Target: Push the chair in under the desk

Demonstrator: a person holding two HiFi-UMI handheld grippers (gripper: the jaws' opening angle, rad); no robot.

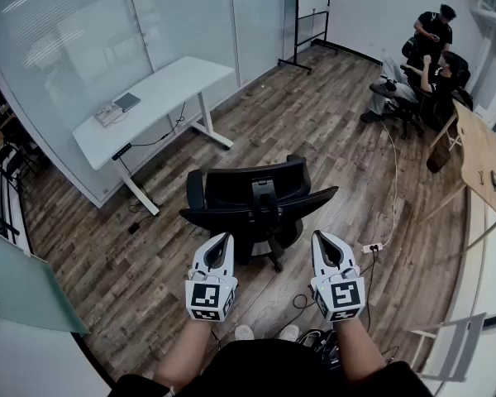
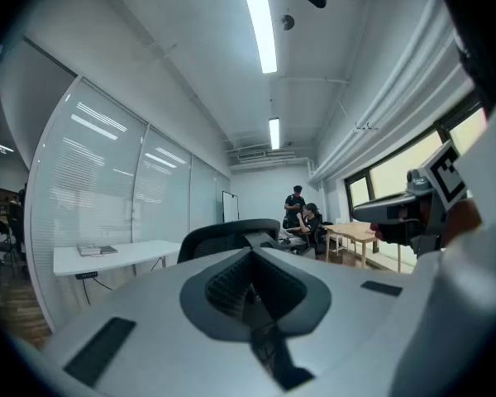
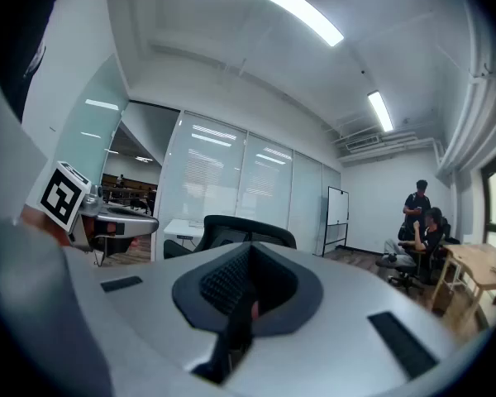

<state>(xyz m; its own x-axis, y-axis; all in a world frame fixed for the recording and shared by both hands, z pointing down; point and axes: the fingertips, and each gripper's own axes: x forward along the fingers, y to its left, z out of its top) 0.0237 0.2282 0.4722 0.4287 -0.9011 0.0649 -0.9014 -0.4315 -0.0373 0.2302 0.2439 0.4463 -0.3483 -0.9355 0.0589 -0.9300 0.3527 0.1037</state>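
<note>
The office chair (image 1: pixel 256 201) stands mid-floor, well apart from the white desk (image 1: pixel 153 98). Pushed off-centre, it could swivel and strike a desk leg. Its black, curved backrest looks meshed; the floor (image 1: pixel 331 122) is planked wood. The left gripper (image 1: pixel 225 238) and right gripper (image 1: pixel 321 236) hover behind it, jaws pressed together and empty.

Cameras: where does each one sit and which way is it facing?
Head view: on the person's head, aimed steeply down at the office chair; both forearms, left gripper, right gripper show.
Left gripper view: on that gripper, facing chair and desk; own shut fingers, right gripper show.
Right gripper view: likewise; own shut fingers, left gripper show.
All share the chair.
</note>
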